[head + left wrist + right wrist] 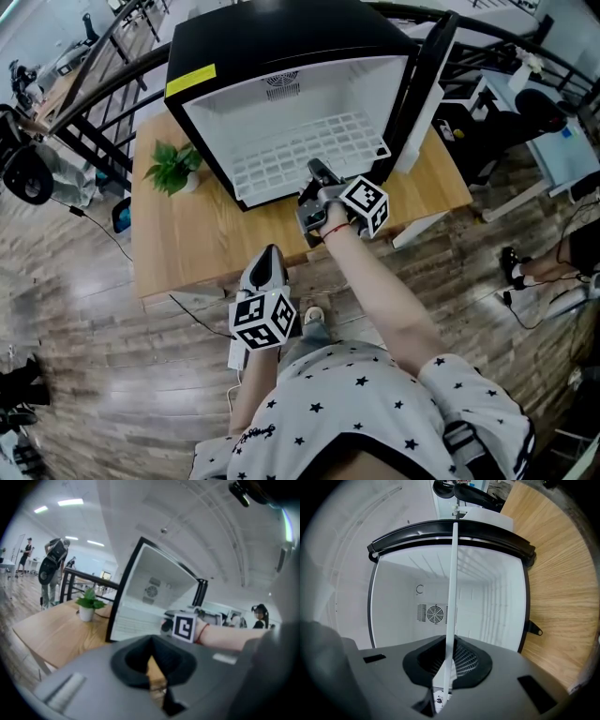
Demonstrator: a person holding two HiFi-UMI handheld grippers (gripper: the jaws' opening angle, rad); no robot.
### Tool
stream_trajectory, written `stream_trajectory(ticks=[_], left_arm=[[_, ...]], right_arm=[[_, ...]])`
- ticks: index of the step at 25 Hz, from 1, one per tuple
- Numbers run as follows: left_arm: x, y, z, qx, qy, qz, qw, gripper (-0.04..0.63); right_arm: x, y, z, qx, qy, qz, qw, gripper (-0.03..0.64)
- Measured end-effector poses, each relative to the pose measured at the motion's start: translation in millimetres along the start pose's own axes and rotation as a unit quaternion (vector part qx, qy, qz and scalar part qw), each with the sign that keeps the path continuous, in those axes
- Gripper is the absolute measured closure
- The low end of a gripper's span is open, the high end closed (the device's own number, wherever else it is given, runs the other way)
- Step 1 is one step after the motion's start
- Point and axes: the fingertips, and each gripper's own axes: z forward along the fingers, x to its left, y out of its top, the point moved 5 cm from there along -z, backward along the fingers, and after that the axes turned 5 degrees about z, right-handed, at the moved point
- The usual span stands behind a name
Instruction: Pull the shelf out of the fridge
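Right hand-held gripper (316, 172): clamped narrow on the near edge of the shelf (300, 150) – in its own view the white plastic runs edge-on straight between the jaws.
Left hand-held gripper (269, 258): jaws drawn together with nothing in them, held low and near my body, well apart from the fridge (281, 37).
Shelf: a white grid lying inside the open cavity, its near edge at the fridge's mouth, the rest reaching back toward the fan grille on the far wall.
Fridge: a small black one standing on the wooden bench (187, 244), door (427, 84) swung open to the right; a potted plant (173, 167) sits just left of it.
Step in hand: as I judge it, drawing the shelf toward me, with most of its length yet to come out.
How to do it well: pull straight and level toward the near side, so both side edges slide evenly and neither binds against the liner.
Grip: it sits right of the shelf's middle – I'd expect the shelf to skew, so go slowly and correct any twist early.
Support: once the shelf clears the cavity it may droop; the free left hand-held gripper could come in under the left part.
Watch for: the fridge creeping along the bench if the shelf sticks.
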Motion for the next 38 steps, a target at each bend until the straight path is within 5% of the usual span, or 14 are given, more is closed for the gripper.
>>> stream_trajectory(ticks=[38], left_arm=[[-16.8, -17.2, -46.7, -0.005, 0.01, -0.003, 0.9999, 0.591]], right_arm=[[0.3, -9.7, -48.3, -0.001, 0.001, 0.007, 1.0, 0.58]])
